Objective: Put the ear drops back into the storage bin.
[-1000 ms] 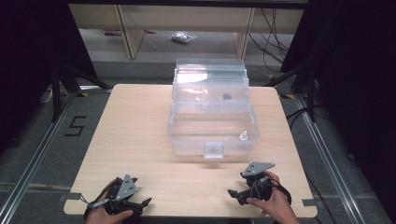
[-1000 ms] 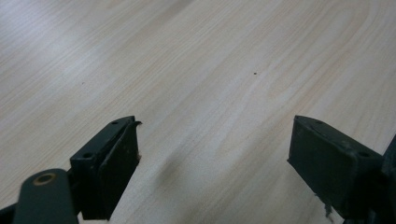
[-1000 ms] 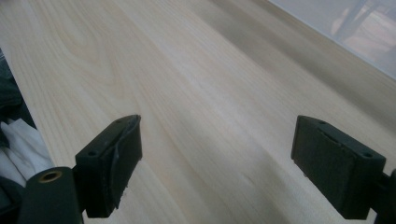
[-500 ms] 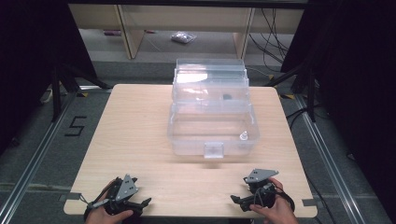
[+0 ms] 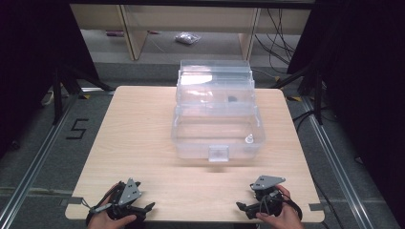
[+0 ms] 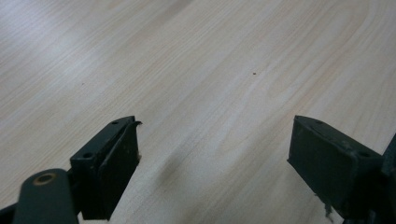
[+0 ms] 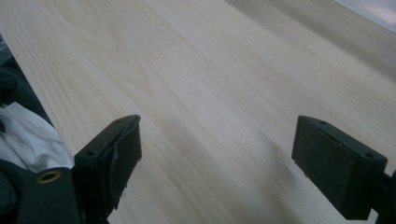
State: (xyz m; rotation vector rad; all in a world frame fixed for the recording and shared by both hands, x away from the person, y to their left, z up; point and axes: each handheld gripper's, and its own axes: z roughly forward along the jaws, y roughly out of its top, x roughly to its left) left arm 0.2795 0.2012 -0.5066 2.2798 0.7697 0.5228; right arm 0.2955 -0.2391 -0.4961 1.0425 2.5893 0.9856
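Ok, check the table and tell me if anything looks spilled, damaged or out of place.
Nothing stands out. The clear plastic box sits square on the wooden table, with no spill visible. Left gripper and right gripper rest open at the near edge.

The right gripper [image 7: 217, 158], its 2 jaws wide apart, hangs over bare wooden table [image 7: 224, 70].

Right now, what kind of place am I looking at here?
Probably a lab or a data-recording station: a bare wooden table with a clear plastic box, dark curtains at the sides, cables and a floor marking "5".
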